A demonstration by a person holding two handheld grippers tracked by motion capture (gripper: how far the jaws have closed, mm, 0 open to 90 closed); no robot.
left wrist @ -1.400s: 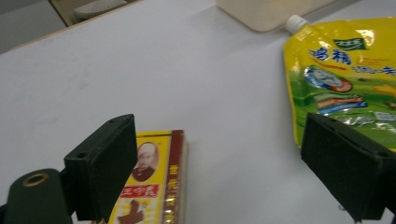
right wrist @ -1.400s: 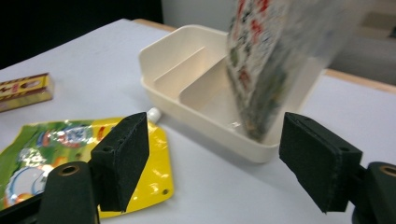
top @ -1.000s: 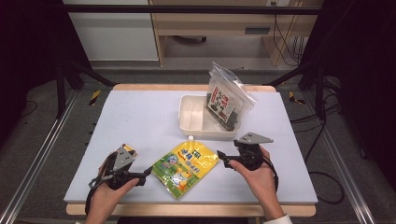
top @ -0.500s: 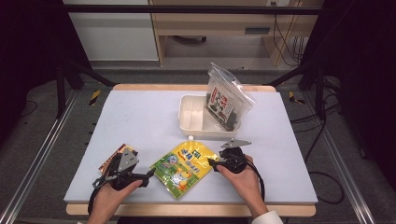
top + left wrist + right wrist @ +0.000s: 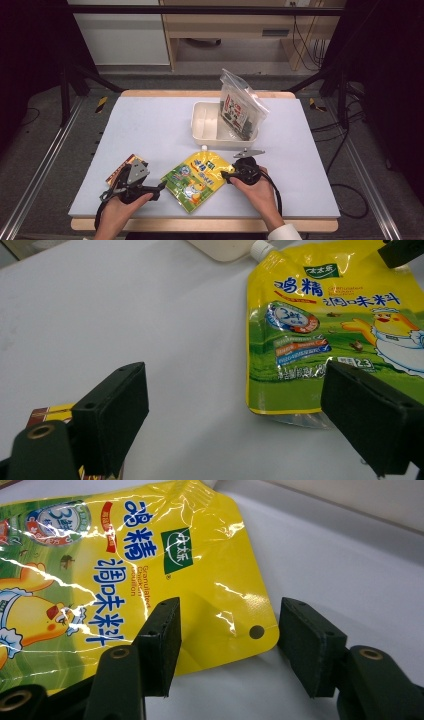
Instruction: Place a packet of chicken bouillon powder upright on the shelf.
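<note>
yellow pouch (image 5: 198, 179) flat | right tool (image 5: 226, 175) at its corner, seemingly touching | left tool (image 5: 161, 187) beside

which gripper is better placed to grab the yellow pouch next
Probably the right. The right gripper is open with its jaws either side of the yellow pouch's top corner. The left gripper is open too, just short of the pouch's bottom edge.

- The pouch (image 5: 198, 179) was bright yellow above and green below, with blue characters, a white cap and a cartoon chick.
- Both tools, left (image 5: 159, 188) and right (image 5: 224, 175), were black.
- The worktop (image 5: 150, 125) was pale grey-white with a light wood edge.
- The tray (image 5: 205, 122) was cream-white.
- The clear bag (image 5: 241, 107) showed red, white and dark contents.
- The small packet (image 5: 120, 172) was brown, red and yellow.
</note>
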